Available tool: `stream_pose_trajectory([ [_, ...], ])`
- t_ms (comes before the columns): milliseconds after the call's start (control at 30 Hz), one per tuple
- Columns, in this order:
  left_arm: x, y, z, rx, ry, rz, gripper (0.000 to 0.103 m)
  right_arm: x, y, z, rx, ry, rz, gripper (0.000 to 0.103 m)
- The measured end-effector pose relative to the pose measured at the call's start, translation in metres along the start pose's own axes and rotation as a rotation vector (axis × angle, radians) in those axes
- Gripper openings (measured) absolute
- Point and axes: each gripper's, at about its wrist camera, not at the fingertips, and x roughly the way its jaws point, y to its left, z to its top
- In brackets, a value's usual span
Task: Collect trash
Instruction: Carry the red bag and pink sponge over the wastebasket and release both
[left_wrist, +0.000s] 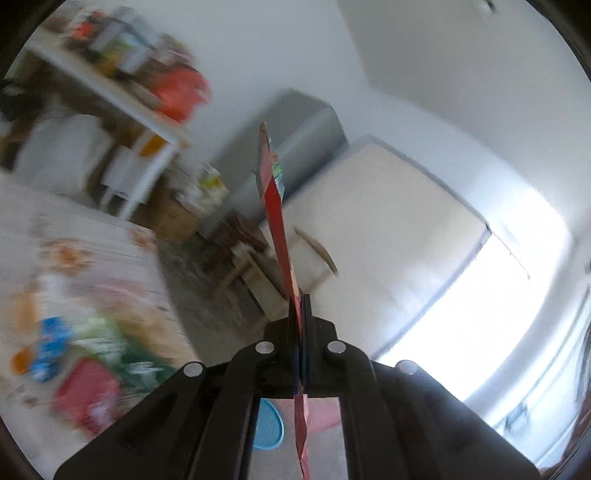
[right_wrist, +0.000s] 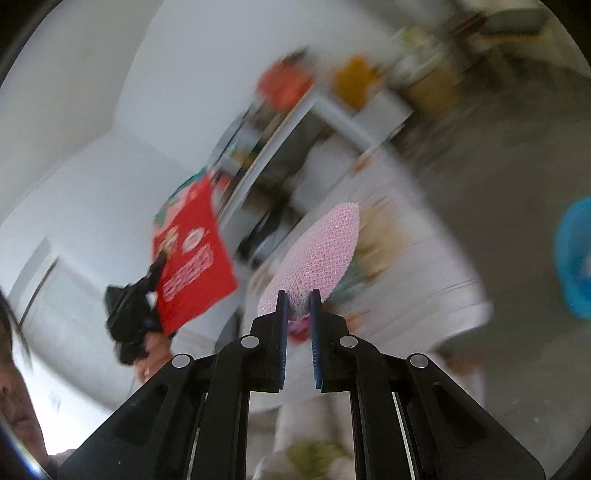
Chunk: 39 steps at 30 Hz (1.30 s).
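Both claws carry trash, lifted above a cluttered table.

The floral-cloth table (left_wrist: 110, 236) lies below and left of the left gripper (left_wrist: 300, 299), whose fingers are clamped on a flat red package (left_wrist: 275, 206) standing edge-on straight ahead. The right gripper (right_wrist: 298, 295) pinches a pink mesh bag (right_wrist: 317, 251) that rises just beyond its narrowly parted tips; a blue bin (right_wrist: 576, 258) sits far right.

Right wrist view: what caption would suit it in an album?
Right gripper pinching a pink mesh piece, left gripper lifting a red packet.
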Motion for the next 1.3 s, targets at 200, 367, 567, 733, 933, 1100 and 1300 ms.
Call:
stream_pose_trajectory([
  [200, 0.140, -0.072, -0.030, 0.240, 0.252, 0.032, 0.000, -0.087, -0.096, 0.007, 0.182, -0.229, -0.223, 0.010],
  [367, 0.267, -0.107, -0.100, 0.460, 0.521, 0.137, 0.000, -0.099, -0.175, 0.001, 0.353, -0.272, -0.332, 0.010],
  [567, 0.395, -0.092, -0.205, 0.615, 0.804, 0.241, 0.000, -0.070, -0.252, -0.009, 0.478, -0.244, -0.430, 0.010],
  [733, 0.464, -0.061, -0.271, 0.688, 0.944, 0.293, 0.000, -0.055, -0.301, -0.009, 0.534, -0.210, -0.480, 0.010],
  [933, 0.519, -0.025, -0.311, 0.652, 1.020, 0.313, 0.001, -0.048, -0.324, -0.001, 0.563, -0.191, -0.509, 0.010],
  [1100, 0.549, 0.011, -0.321, 0.610, 1.036, 0.391, 0.028, -0.051, -0.317, 0.002, 0.562, -0.177, -0.535, 0.010],
  [1300, 0.537, 0.014, -0.293, 0.513, 1.009, 0.420, 0.028, -0.046, -0.317, 0.002, 0.553, -0.157, -0.562, 0.010],
])
